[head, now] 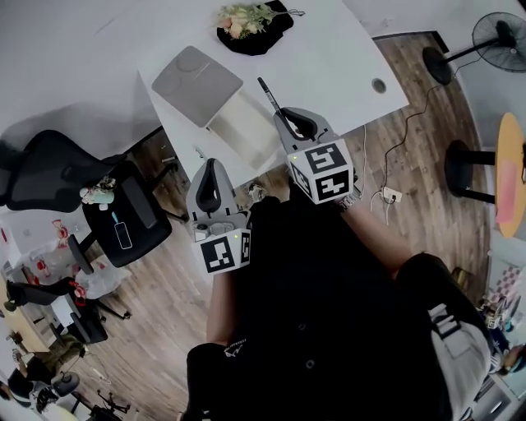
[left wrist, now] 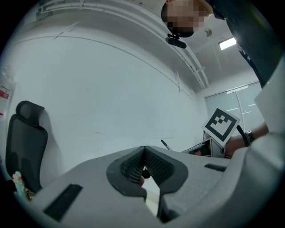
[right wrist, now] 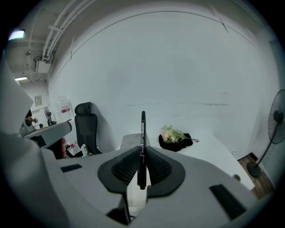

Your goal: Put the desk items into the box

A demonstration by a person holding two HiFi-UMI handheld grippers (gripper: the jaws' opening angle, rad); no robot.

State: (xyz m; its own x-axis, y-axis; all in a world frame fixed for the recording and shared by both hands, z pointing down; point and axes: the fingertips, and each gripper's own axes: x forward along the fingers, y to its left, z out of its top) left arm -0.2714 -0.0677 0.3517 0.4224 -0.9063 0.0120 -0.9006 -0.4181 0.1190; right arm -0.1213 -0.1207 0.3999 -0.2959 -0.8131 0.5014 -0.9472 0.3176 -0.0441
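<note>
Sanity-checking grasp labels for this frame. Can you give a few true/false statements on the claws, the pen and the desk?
1. The right claw grips a black pen. True.
2. The left claw holds a second pen. False: its jaws are together with nothing between them.
3. The pen lies inside the box. False: it is clamped in the right claw.
4. Flowers lie at the far end of the white desk. True.
5. A black office chair stands to the left of the desk in the head view. True.
</note>
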